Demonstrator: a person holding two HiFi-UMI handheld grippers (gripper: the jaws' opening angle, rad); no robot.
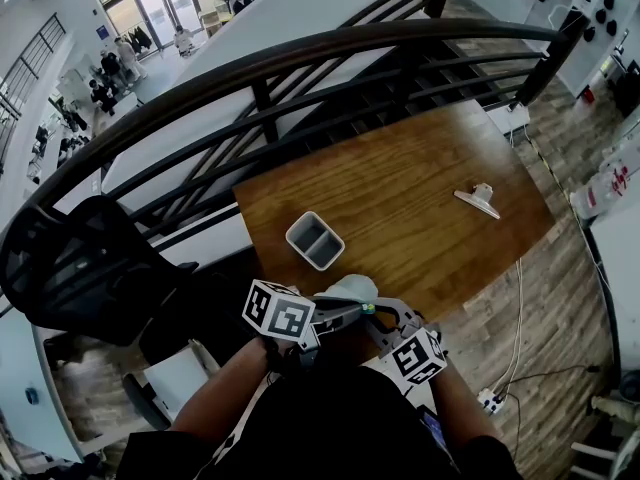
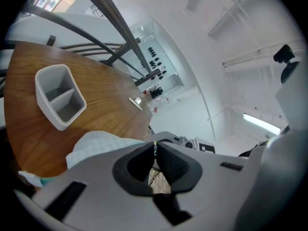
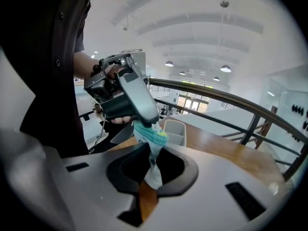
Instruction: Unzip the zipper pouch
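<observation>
A pale mint-and-white zipper pouch [image 1: 350,288] is held just above the near edge of the wooden table [image 1: 400,198], between my two grippers. My left gripper [image 1: 345,311] is shut at the pouch's top edge, with a small yellow-green piece, apparently the zipper pull [image 2: 155,146], pinched at its tips [image 2: 155,150]. In the right gripper view the left gripper [image 3: 144,121] grips the teal zipper edge [image 3: 156,136] from above. My right gripper [image 3: 153,170] is shut on the pouch's lower fabric [image 3: 153,158], which hangs stretched between the two. Most of the zipper is hidden.
A grey two-compartment tray [image 1: 315,239] stands on the table just beyond the pouch. A small white clip-like object [image 1: 478,200] lies at the table's right side. A dark curved railing [image 1: 300,68] runs behind the table, and a black chair [image 1: 80,258] sits at left.
</observation>
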